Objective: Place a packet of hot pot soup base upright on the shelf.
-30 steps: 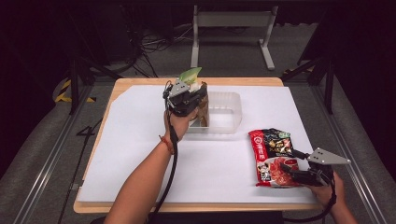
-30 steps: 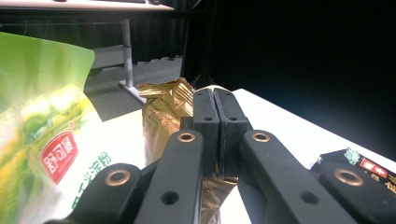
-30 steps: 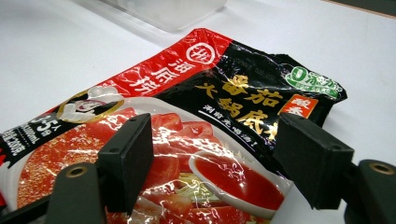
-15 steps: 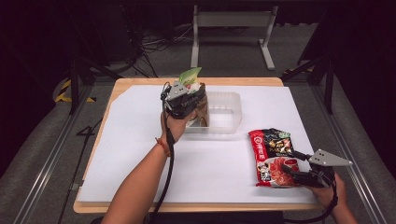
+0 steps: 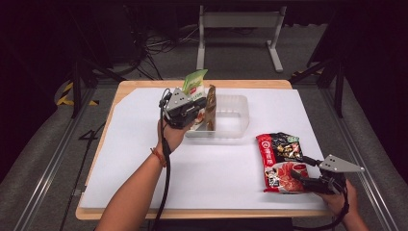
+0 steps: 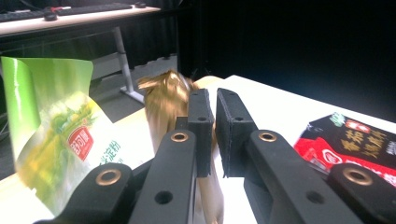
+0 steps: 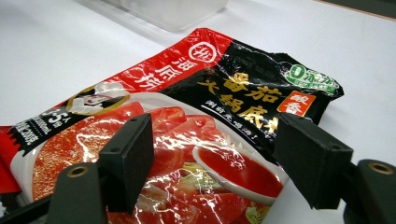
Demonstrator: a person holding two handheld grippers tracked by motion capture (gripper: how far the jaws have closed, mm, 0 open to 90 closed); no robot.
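Observation:
My left gripper (image 5: 201,111) hovers at the left end of a clear plastic container (image 5: 235,122). Its jaws have just been opening a little and stand barely apart with nothing between them (image 6: 215,100). Just past its fingertips a brown-gold packet (image 5: 210,108) (image 6: 161,98) stands upright against the container's left wall. A green packet (image 5: 195,83) (image 6: 51,130) stands beside it, farther back. My right gripper (image 5: 299,169) (image 7: 217,135) is open at the table's front right. Its wide jaws sit over the near end of a red and black sauce packet (image 5: 281,156) (image 7: 187,116) lying flat.
A white sheet (image 5: 144,144) covers the wooden table. The right half of the container holds nothing. A metal stand (image 5: 240,29) is on the floor behind the table, and dark floor surrounds it.
My left gripper has drawn back to the left, away from the container, and the brown-gold packet now stands free of its jaws. The right gripper and the red packet have not moved.

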